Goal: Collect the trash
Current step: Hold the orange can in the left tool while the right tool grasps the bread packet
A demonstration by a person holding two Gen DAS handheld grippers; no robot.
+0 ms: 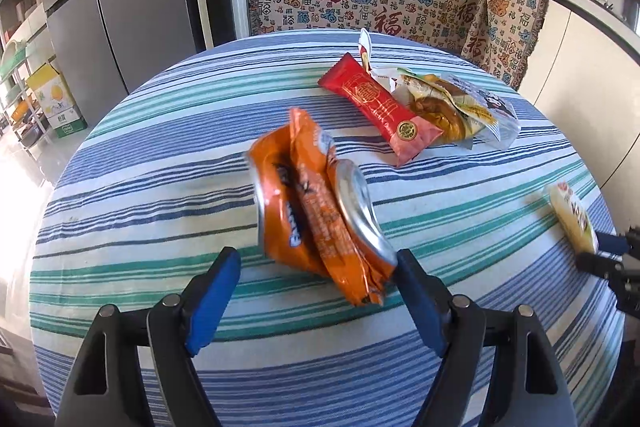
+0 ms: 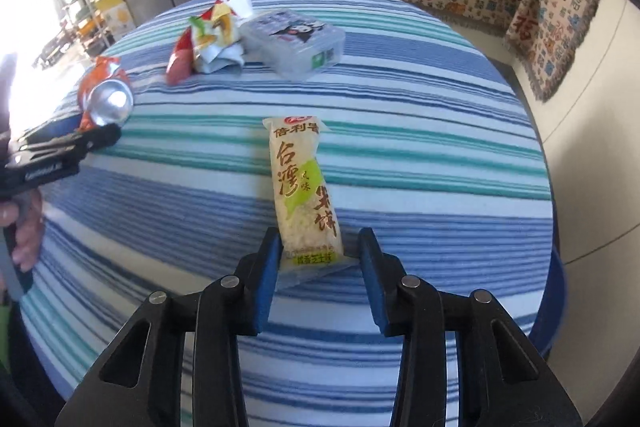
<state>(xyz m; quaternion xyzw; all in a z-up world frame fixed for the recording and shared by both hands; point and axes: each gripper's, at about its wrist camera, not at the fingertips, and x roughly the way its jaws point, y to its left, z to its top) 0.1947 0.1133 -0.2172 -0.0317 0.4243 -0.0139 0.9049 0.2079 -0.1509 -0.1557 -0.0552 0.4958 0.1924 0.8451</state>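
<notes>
Blue-padded left hand-held gripper (image 1: 318, 263) gapes around our crushed orange drink can (image 1: 316, 211), pads not yet biting; we should centre and squeeze its waist. Right hand-held gripper (image 2: 318, 251), also apart, straddles the yellow rice-cracker packet (image 2: 306, 187). Other wrappers (image 1: 416, 107) lie toward one o'clock on the striped bench (image 1: 140, 187).

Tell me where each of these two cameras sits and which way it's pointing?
Left wrist: on the left gripper, looking forward over the striped table at a crushed orange can; its blue-padded fingers show.
Right wrist: on the right gripper, looking at a rice cracker packet; its fingers and the person's left hand show.
Shared: the can, the packet, the wrapper pile, each other's gripper.
</notes>
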